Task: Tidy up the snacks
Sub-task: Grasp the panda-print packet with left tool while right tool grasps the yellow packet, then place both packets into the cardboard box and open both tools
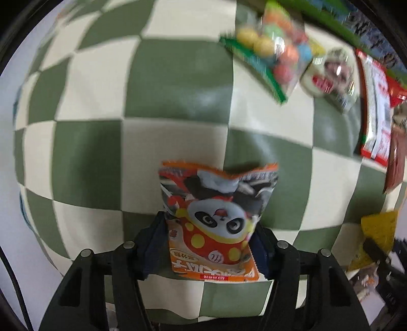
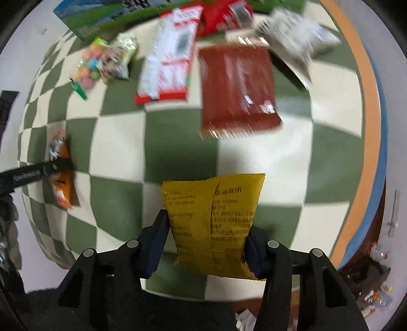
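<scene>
1. Nearest the lens in each wrist view are black gripper fingers pointing down at a green-and-cream checkered tablecloth (image 1: 96, 157).
2. Right gripper (image 2: 206, 242): its jaws are clamped on the sides of a yellow snack packet (image 2: 211, 219), printed back upward, lying on the cloth at 6 o'clock.
3. Left gripper (image 1: 211, 242): its jaws are clamped on an orange panda snack packet (image 1: 216, 219), also at 6 o'clock in its own view.
4. Loose snacks in the right view, largest first: a dark red packet (image 2: 236, 86) at 12 o'clock, a red-and-white packet (image 2: 170, 56) at 11, a grey-white packet (image 2: 295, 38) at 1.
5. A clear bag (image 2: 87, 68) holding coloured candy balls lies at 10 o'clock, touching a small pale green packet (image 2: 119, 56).
6. A green box (image 2: 101, 17) edges the top, at 11 o'clock; its contents are unreadable.
</scene>
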The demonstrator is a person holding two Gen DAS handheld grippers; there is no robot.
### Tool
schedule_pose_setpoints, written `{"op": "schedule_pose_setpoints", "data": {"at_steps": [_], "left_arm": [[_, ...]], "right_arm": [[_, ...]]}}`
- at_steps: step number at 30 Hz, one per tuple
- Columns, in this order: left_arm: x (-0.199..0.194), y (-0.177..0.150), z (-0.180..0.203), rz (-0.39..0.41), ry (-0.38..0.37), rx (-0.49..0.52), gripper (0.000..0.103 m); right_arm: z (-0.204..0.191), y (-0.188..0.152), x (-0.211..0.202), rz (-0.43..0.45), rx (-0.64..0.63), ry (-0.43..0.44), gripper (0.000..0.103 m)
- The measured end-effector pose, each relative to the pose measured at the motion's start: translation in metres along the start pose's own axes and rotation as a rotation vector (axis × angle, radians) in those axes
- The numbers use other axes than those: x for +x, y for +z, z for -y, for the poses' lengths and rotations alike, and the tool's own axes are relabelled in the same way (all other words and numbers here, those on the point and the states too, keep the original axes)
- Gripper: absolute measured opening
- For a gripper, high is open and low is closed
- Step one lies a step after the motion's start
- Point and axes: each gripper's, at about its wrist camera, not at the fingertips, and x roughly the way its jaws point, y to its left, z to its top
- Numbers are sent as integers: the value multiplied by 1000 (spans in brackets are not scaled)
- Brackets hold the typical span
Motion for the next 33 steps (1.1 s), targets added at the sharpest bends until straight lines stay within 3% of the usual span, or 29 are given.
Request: {"op": "schedule_pose_setpoints", "data": {"at_steps": [5,10,11,12,15,18,21,27,30,33], "left_arm": [[3,-5,-5,2,2,0,60],[-3,-6,6,44,22,-1,55],[-6,-10,11,55,27,2,55],[-8,-15,14,66,28,5,54],[-23,-18,24,101,25,25,53],[-47,-18,40,142,-5,49,53],[-91,-12,62,203,-83,74,53],[-191,29,100,346,-214,137,53],[-238,79,115,403,-215,160,53],[-253,132,115,401,-188,147,53]], "right_arm": [[3,0,11,-32,30,25,68],[7,-6,18,-39,37,26,68],[5,-9,19,-36,35,25,66],[7,-12,19,-28,30,26,58],[12,-13,13,-18,33,47,52],[22,-8,-9,4,40,90,50],[26,7,-42,51,49,166,50],[24,73,-135,223,27,301,50],[21,115,-169,299,9,317,50],[9,168,-181,343,4,298,50]]}}
